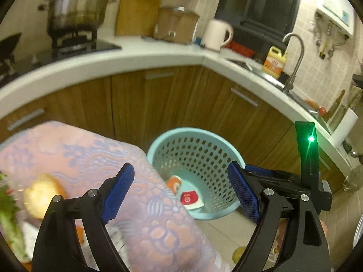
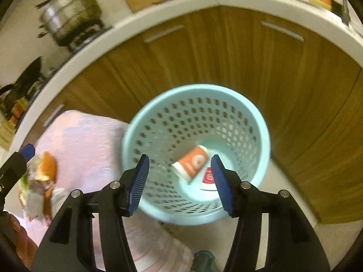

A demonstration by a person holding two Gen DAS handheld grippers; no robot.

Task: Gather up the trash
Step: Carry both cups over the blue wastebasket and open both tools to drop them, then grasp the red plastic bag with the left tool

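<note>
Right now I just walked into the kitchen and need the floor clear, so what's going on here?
A person is collecting trash with a handheld claw in each hand. The right claw hangs open over the light blue basket, with nothing between its pads; an orange paper cup lies inside the basket beside a red-and-white piece. The left claw is open and empty too. More scraps sit on the pink patterned cloth beside the basket.
</note>
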